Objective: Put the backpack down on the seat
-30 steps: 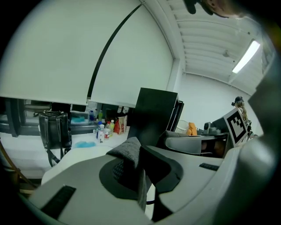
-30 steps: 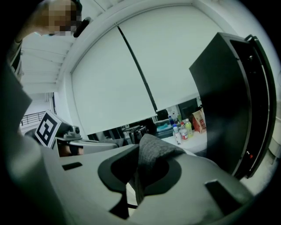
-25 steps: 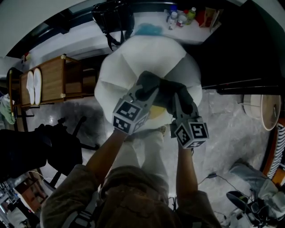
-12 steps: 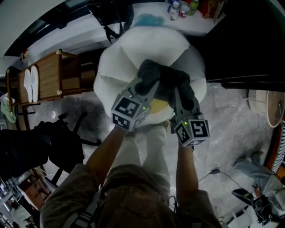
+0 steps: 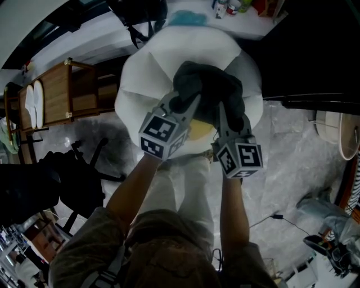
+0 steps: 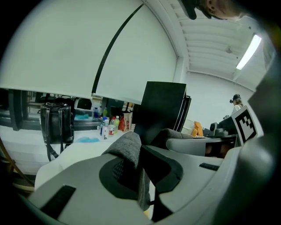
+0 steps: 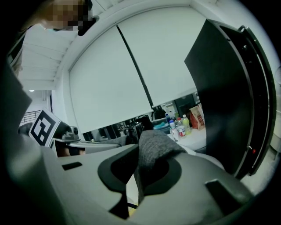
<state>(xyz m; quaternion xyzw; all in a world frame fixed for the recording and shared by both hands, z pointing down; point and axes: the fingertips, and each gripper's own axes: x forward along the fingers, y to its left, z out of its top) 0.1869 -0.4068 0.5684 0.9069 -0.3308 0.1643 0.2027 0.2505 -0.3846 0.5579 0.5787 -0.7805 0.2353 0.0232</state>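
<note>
Grippers come first: there are two, one in each hand. There is one dark grey backpack, one big white seat, one black bag, one wooden shelf and two white slippers on it. A few bottles stand together on a white counter, near a blue cloth.

The floor is shiny grey stone. A black chair stands on it, off to the left. A big white window shade hangs behind the counter, and a tall black cabinet stands beside it.

Both bare arms reach out and down from the body, side by side. The marker cubes face up.

The left gripper is clamped on a fold of the backpack's grey cloth. The right gripper pinches another fold of the same cloth. The backpack hangs bunched up between them, right over the middle of the white seat. I cannot tell if its bottom touches the seat.
</note>
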